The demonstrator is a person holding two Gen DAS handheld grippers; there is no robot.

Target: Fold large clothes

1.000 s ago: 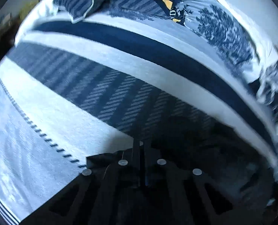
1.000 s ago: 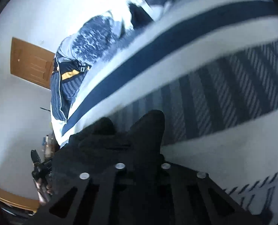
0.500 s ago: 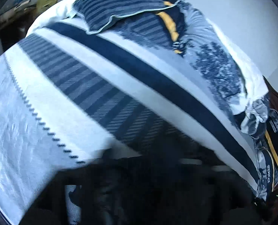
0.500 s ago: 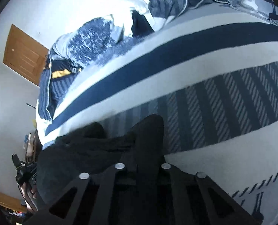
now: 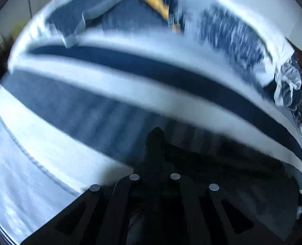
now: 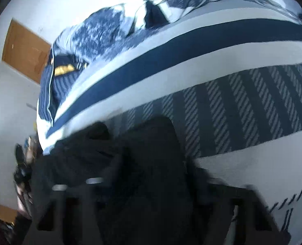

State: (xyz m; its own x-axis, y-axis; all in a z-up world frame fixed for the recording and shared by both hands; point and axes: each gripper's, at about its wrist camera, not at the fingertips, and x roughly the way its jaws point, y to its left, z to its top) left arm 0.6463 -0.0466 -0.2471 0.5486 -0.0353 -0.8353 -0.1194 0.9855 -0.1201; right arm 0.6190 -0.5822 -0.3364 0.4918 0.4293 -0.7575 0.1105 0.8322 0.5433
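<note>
Closest to the left wrist camera, the left claw (image 5: 155, 140) is sitting with its jaws drawn together, its dark fingers merging into one narrow tip; dark cloth is lying around that tip, but the blur is hiding whether any of it is pinched between the pads. The black garment (image 5: 222, 163) is spreading out to the right of this claw, lying on the bed. In the right wrist view, the right claw (image 6: 151, 140) is closing, and the black garment (image 6: 79, 157) is bunching thickly over and around its fingers, so that the fingers are buried in folds and it cannot be told whether the pads are pressing on the fabric. The garment is draping off to the left of this claw toward the edge of the bed. Beyond both claws, the striped bedspread (image 6: 222, 106) is stretching away, showing a band of diagonal hatching, then a pale band, then a solid navy stripe (image 5: 151, 69). Farther back, a rumpled patterned duvet (image 6: 102, 32) is piling up near a yellow-trimmed pillow (image 6: 64, 69). Farthest off, a wooden door (image 6: 24, 49) is standing in the pale wall (image 6: 6, 106).
</note>
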